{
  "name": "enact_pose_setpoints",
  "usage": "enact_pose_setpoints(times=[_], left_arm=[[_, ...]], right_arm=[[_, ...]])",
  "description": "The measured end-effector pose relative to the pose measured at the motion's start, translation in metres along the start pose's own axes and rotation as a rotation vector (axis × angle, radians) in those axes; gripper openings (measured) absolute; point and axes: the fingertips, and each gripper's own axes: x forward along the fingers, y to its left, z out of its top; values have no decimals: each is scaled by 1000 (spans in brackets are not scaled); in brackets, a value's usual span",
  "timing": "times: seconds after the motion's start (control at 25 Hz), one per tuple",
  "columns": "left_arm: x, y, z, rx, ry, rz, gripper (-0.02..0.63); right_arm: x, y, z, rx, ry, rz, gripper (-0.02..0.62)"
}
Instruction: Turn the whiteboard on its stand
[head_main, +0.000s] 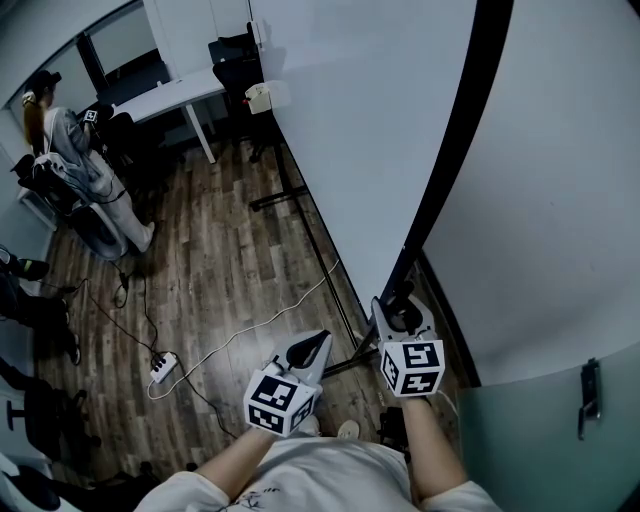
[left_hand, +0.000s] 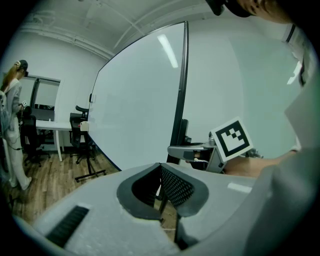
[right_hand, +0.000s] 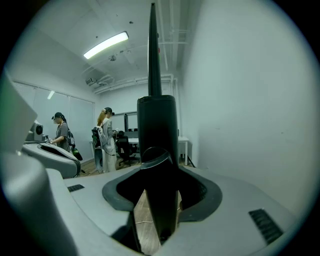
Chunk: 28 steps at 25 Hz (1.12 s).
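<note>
The big whiteboard (head_main: 360, 130) stands on its wheeled stand, its black side frame (head_main: 450, 150) running down towards me. In the head view my right gripper (head_main: 393, 305) sits low on that frame. In the right gripper view the black frame post (right_hand: 157, 150) fills the gap between the jaws, so the right gripper (right_hand: 157, 200) is shut on it. My left gripper (head_main: 322, 340) hangs just left of the post, apart from it, shut with nothing in it. The left gripper view shows the white board face (left_hand: 140, 100), its dark edge (left_hand: 182, 85) and the right gripper's marker cube (left_hand: 231, 139).
The stand's black foot bar (head_main: 285, 195) lies on the wood floor. A power strip (head_main: 162, 367) with white cable trails near my feet. A person (head_main: 75, 165) stands by chairs at the far left, beside a white desk (head_main: 175, 95). A wall (head_main: 560, 200) and a glass door's handle (head_main: 590, 395) close the right side.
</note>
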Motion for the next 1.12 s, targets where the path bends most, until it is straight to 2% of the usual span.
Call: enact_pose_setpoints(times=[1.12], left_arm=[[-21, -74, 3, 21, 10, -134, 11]], right_arm=[[-133, 23, -18, 17, 25, -27, 173]])
